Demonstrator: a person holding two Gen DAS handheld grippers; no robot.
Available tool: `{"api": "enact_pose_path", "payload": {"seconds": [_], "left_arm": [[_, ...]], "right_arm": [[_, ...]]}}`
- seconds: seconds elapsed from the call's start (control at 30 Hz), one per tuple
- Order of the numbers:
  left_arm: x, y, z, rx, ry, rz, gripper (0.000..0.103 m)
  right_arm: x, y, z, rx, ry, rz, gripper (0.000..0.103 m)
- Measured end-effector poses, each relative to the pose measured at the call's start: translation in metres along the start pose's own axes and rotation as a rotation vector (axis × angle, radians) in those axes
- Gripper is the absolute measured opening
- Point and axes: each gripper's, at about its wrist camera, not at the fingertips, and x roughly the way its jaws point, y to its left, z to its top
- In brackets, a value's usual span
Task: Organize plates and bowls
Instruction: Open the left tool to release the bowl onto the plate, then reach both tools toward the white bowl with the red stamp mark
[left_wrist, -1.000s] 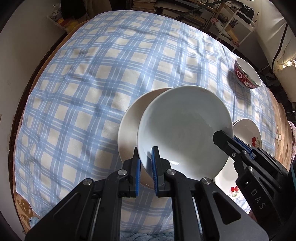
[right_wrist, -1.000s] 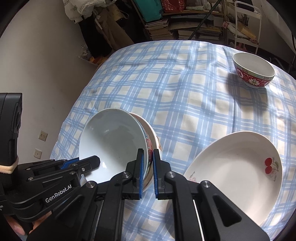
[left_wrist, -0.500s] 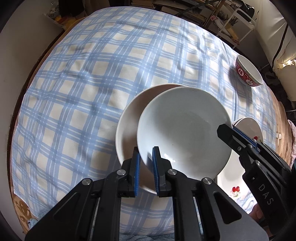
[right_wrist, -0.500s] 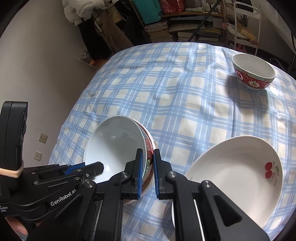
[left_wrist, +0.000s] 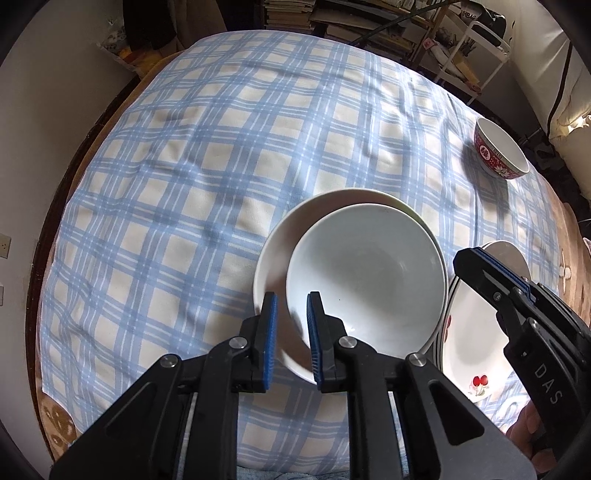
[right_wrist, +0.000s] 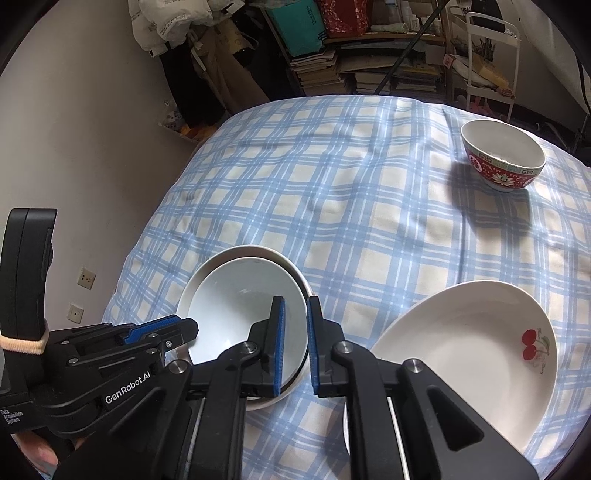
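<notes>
A white bowl (left_wrist: 369, 273) sits nested inside a second, wider bowl (left_wrist: 273, 254) on the blue checked tablecloth; they also show in the right wrist view (right_wrist: 236, 306). My left gripper (left_wrist: 290, 332) is open, its fingers on either side of the inner bowl's near rim with a gap. My right gripper (right_wrist: 293, 339) is open over the stack's right rim. A cherry-print plate (right_wrist: 461, 354) lies to the right of the stack. A red patterned bowl (right_wrist: 502, 158) stands at the far right.
The round table's edge (left_wrist: 48, 229) curves close on the left, with a wall beyond. Bookshelves and a white metal cart (right_wrist: 487, 59) stand past the far edge. The cloth (right_wrist: 332, 184) between the stack and the red bowl is bare.
Both grippers have opened from shut and let go of the bowl rims. The white bowl has settled lower into the bowl under it. Both cameras have pulled back a little.
</notes>
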Motion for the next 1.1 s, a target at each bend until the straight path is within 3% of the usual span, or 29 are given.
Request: {"api": "enact_pose_path", "payload": {"seconds": [0.17,0.23,0.3,0.4,0.47,0.53,0.63,0.7,0.87,1.0,1.1], "left_arm": [[-0.008,-0.009,0.006,0.032,-0.011,0.017,0.020],[-0.011,-0.014,0.010,0.041,-0.018,0.021,0.022],[-0.014,-0.018,0.014,0.040,-0.020,0.007,0.027],[-0.019,-0.023,0.022,0.038,-0.032,-0.003,0.034],[-0.024,-0.029,0.028,0.051,-0.051,0.011,0.046],[-0.030,-0.034,0.034,0.069,-0.075,0.024,0.055],[-0.036,-0.043,0.046,0.095,-0.091,0.033,0.074],[-0.039,-0.047,0.055,0.098,-0.098,0.029,0.078],[-0.046,-0.055,0.080,0.072,-0.122,0.014,0.083],[-0.046,-0.071,0.100,0.092,-0.113,-0.005,0.083],[-0.046,-0.088,0.113,0.125,-0.141,0.020,0.083]], "right_arm": [[-0.012,-0.004,0.005,-0.005,-0.028,-0.058,0.018],[-0.017,-0.009,0.007,0.007,-0.040,-0.082,0.038],[-0.024,-0.015,0.009,0.019,-0.065,-0.106,0.049],[-0.031,-0.023,0.014,0.027,-0.084,-0.138,0.054],[-0.034,-0.029,0.018,0.034,-0.084,-0.147,0.059],[-0.038,-0.035,0.022,0.048,-0.096,-0.152,0.076],[-0.045,-0.043,0.028,0.061,-0.127,-0.176,0.089],[-0.049,-0.049,0.033,0.065,-0.141,-0.199,0.095],[-0.060,-0.068,0.050,0.074,-0.170,-0.247,0.101],[-0.064,-0.086,0.065,0.081,-0.175,-0.273,0.101],[-0.067,-0.102,0.076,0.092,-0.179,-0.290,0.101]]}}
